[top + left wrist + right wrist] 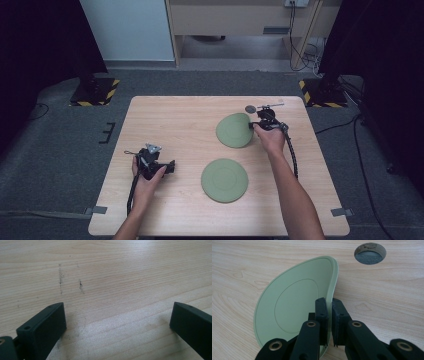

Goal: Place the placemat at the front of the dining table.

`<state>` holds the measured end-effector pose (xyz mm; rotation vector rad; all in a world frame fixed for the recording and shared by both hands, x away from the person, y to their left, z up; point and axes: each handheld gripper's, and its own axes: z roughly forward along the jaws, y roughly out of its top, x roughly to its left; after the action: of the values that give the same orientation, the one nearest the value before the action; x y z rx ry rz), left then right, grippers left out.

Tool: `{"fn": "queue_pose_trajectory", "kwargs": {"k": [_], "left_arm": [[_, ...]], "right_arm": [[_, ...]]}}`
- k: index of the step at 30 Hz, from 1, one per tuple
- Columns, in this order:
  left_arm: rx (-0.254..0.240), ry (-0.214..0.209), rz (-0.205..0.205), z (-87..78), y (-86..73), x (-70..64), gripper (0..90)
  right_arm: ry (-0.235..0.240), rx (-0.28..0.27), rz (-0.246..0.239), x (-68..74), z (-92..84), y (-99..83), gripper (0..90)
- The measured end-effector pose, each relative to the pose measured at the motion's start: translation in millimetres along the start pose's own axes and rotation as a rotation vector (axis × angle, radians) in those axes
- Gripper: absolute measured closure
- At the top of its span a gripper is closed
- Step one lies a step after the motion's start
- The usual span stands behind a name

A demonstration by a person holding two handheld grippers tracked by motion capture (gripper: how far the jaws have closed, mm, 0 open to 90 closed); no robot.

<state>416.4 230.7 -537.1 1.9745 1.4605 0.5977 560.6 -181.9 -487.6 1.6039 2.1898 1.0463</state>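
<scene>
Near plate [224, 180] lies flat on the table [175, 125] — untouched. Your right gripper [329, 315] pinches the far plate [294, 307] by its rim, tilted. Thin, stiff, slick — grip deeper. Left gripper [117, 322] gapes, empty.

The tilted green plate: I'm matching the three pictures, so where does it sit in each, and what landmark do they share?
High view: the tilted plate lies right of centre, its right rim pinched by the right gripper.
Left gripper view: bare tabletop between open jaws of the left gripper, no plate.
Right gripper view: plate left of centre, rim clamped between the jaws.
Shared landmark: the round hole beyond the plate.
</scene>
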Motion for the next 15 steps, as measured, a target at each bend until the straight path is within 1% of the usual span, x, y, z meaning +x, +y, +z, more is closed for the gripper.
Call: {"fn": "queue_pose_trajectory", "kwargs": {"k": [4, 7, 10, 15], "left_arm": [[0.0, 0.0, 0.0, 0.0, 0.0, 0.0, 0.0], [0.0, 0.0, 0.0, 0.0, 0.0, 0.0, 0.0], [0.0, 0.0, 0.0, 0.0, 0.0, 0.0, 0.0], [0.0, 0.0, 0.0, 0.0, 0.0, 0.0, 0.0]], "right_arm": [[0.004, -0.001, 0.003, -1.6, 1.4, -0.3, 85.3], [-0.004, 0.004, 0.001, -3.1, 3.8, -1.0, 85.0], [-0.01, 0.013, 0.009, -5.1, 7.3, -4.1, 83.9], [-0.004, 0.007, 0.034, -8.6, 8.4, -7.0, 82.8]]}}
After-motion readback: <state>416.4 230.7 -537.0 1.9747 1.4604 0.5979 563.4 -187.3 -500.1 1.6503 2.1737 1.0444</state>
